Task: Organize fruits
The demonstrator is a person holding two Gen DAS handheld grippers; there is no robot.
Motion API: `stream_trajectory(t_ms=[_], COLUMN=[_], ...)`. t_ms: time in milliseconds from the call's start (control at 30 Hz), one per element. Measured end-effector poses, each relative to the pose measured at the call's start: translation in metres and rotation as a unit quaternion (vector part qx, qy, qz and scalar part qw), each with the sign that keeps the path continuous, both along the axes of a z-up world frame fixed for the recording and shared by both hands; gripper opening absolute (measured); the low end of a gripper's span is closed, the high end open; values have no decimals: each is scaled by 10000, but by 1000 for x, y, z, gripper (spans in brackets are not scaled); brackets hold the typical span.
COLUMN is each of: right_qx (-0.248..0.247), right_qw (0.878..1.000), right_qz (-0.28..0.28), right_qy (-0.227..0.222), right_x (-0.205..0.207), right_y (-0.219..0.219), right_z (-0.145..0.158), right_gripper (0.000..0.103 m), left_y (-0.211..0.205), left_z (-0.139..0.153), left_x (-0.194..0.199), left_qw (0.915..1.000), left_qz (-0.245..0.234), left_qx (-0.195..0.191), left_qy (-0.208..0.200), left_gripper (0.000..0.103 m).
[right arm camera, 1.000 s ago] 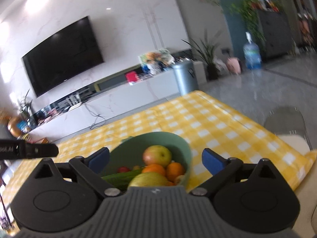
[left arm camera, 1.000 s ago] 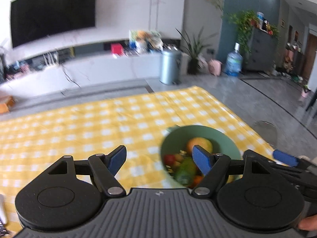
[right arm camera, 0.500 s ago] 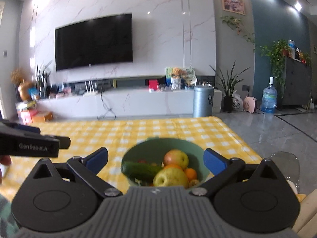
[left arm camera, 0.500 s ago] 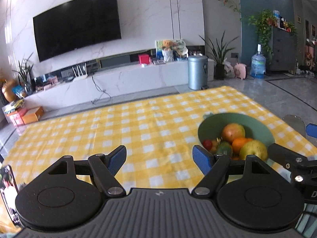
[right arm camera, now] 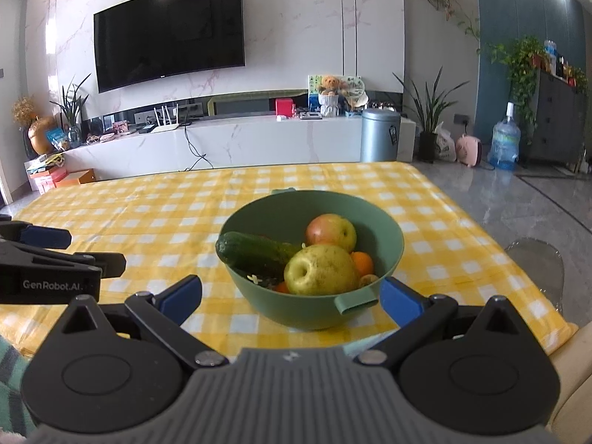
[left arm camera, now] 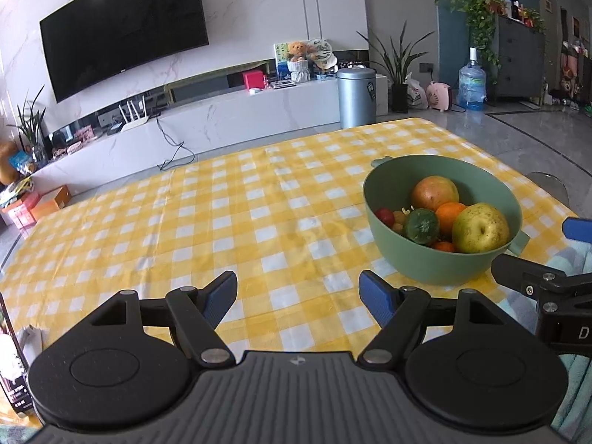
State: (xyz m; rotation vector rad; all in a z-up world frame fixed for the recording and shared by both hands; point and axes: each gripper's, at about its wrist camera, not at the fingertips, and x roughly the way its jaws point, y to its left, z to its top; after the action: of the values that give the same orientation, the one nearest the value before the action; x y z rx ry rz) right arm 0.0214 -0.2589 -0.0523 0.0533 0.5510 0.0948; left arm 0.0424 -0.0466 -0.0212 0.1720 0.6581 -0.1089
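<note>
A green bowl [right arm camera: 392, 255] stands on the yellow checked tablecloth [right arm camera: 155, 222], holding a yellow pear [right arm camera: 320, 273], a red-yellow apple [right arm camera: 330, 230], a cucumber [right arm camera: 255, 251] and small oranges [right arm camera: 362, 262]. My right gripper [right arm camera: 290, 298] is open just in front of the bowl, with nothing between its fingers. In the left wrist view the green bowl [left arm camera: 384, 236] sits ahead to the right, with the pear [left arm camera: 480, 227], apple [left arm camera: 434, 193], an orange [left arm camera: 448, 212] and a cherry tomato [left arm camera: 385, 215]. My left gripper [left arm camera: 298, 298] is open over bare cloth, left of the bowl.
The cloth [left arm camera: 207, 222] stretches far to the left and back. Beyond the table stand a white TV bench [right arm camera: 222, 144], a metal bin [right arm camera: 379, 140] and a water jug [right arm camera: 504, 146]. A chair back [right arm camera: 536, 262] shows past the table's right edge.
Both grippers have pulled back and steadied; the bowl now sits farther ahead in each view. Both stay open and hold nothing.
</note>
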Motion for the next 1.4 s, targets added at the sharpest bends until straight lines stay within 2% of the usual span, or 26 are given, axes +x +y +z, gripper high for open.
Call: stream_trajectory(t_ms=[133,1400], right_qx=[93,38], right_qw=[9999,10000], right_qz=[7,67], right_qy=[109,61], right_x=[5,2], right_y=[-1,0], right_z=[-3,-1], right_gripper=[99,99], left_y=[0,1], left_z=[-2,-5], left_x=[2,1], left_qw=[10000,9998], left_qz=[54,89], left_qx=[34,86], left_qy=[69,153], left_gripper=[88,88])
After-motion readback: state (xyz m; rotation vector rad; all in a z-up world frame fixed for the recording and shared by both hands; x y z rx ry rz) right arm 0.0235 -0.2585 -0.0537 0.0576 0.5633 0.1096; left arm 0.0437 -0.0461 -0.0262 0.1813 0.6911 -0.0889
